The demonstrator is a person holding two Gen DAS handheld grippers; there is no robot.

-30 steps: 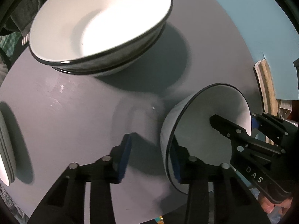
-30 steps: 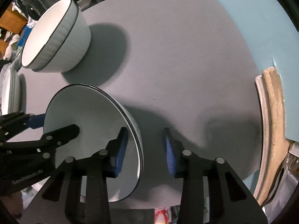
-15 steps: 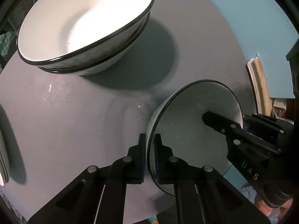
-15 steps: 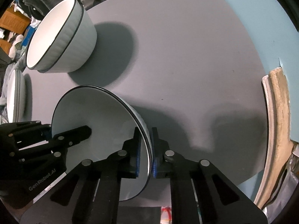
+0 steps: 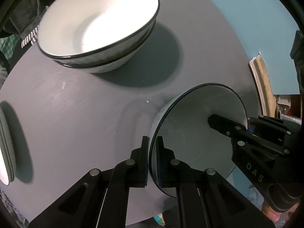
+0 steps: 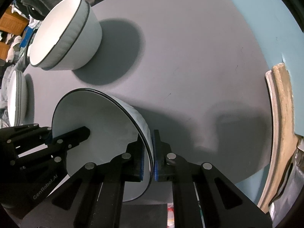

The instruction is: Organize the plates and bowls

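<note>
Nearest: a white, round, black-rimmed ceramic bowl at the near edge of the grey round table. Both claws are clamped on its rim from opposite sides. The left gripper pinches the wall on one side, one blue pad inside the bowl, the other outside. The right gripper does the same on the opposite side of the rim. Whether the bowl's base touches the table cannot be told; the bowl's own wall hides it.

The bowl's inside is plain and dull in shadow; the outside wall shows faint ribbing in the right wrist view.

Further back: a stack of two larger white black-rimmed bowls, nested, well apart from the held one, casting a broad shadow. Both rims are visible; any third beneath is not discernible.

Far left edge: a stack of white plates, cut off by the lens; their number is unclear, at least two rims.

Beyond the table: pale blue floor, a beige curved object, only partly seen. A bit of the person's hand shows under the right gripper's body.
</note>
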